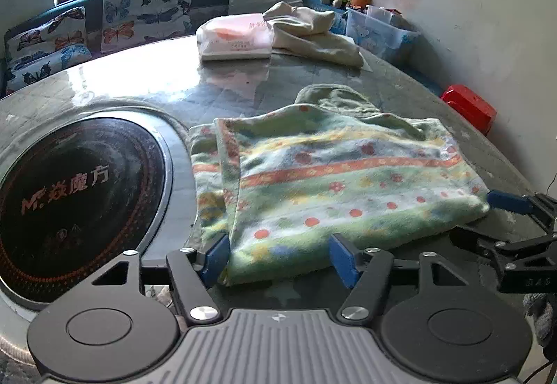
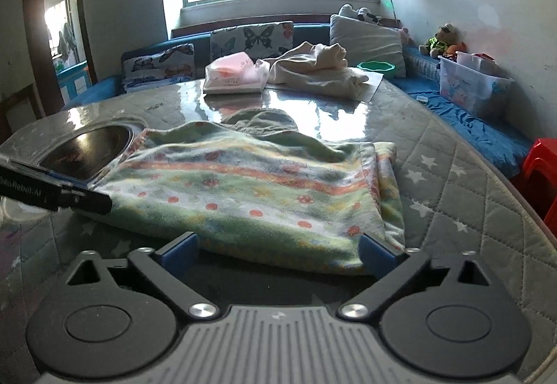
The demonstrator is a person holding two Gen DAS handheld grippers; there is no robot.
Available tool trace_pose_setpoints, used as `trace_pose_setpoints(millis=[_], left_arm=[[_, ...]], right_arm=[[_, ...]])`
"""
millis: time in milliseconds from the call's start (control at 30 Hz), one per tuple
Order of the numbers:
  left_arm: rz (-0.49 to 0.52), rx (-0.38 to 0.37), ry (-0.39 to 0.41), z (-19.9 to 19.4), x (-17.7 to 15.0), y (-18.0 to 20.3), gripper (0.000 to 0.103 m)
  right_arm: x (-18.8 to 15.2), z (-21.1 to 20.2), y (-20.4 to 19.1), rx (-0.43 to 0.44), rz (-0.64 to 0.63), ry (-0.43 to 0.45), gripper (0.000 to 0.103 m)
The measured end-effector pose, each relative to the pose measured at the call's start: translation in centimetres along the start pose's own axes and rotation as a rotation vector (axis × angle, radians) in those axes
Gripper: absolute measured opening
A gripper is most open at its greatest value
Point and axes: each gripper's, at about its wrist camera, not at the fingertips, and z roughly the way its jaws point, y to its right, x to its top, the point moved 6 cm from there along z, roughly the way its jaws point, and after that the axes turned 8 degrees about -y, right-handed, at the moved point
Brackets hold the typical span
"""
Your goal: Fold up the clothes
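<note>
Patterned garment [image 1: 334,182]: soft fleecy knit, pale green with orange bands and red dots, lying folded on the quilted worktop [image 2: 463,175] beside the inset cooktop [image 1: 69,196]. 1 layer is doubled over; an under-layer sticks out along one side, and a plain green piece [image 1: 334,98] shows at the far edge.

Left tongs [image 1: 278,258]: spread wide, near hem lying between the blue fingers, not pinched. Right tongs [image 2: 278,253]: also wide, straddling the near edge at the other end.

Risks, as judged:
- Closing on the top layer only would peel the fold apart.
- Uneven lift between both tongs would skew the edges.
- Fabric is thick; a shallow bite may slip.

Cream clothes [image 2: 316,70] and a wrapped packet [image 2: 233,74] lie well apart, far side.
</note>
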Motion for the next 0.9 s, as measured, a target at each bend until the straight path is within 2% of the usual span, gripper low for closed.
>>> trace_pose_setpoints(millis=[233, 367, 900], left_arm=[[0.004, 0.007, -0.013, 0.0, -0.4, 0.0, 0.07], [0.005, 0.02, -0.009, -0.2, -0.6, 0.2, 0.084], [0.004, 0.047, -0.009, -1.1, -2.2, 0.2, 0.102]], right_arm=[[-0.3, 0.3, -0.1, -0.001, 0.011, 0.001, 0.103], [-0.4, 0.3, -0.1, -0.001, 0.009, 0.002, 0.103], [-1.4, 0.5, -0.9, -0.023, -0.006, -0.013, 0.103]])
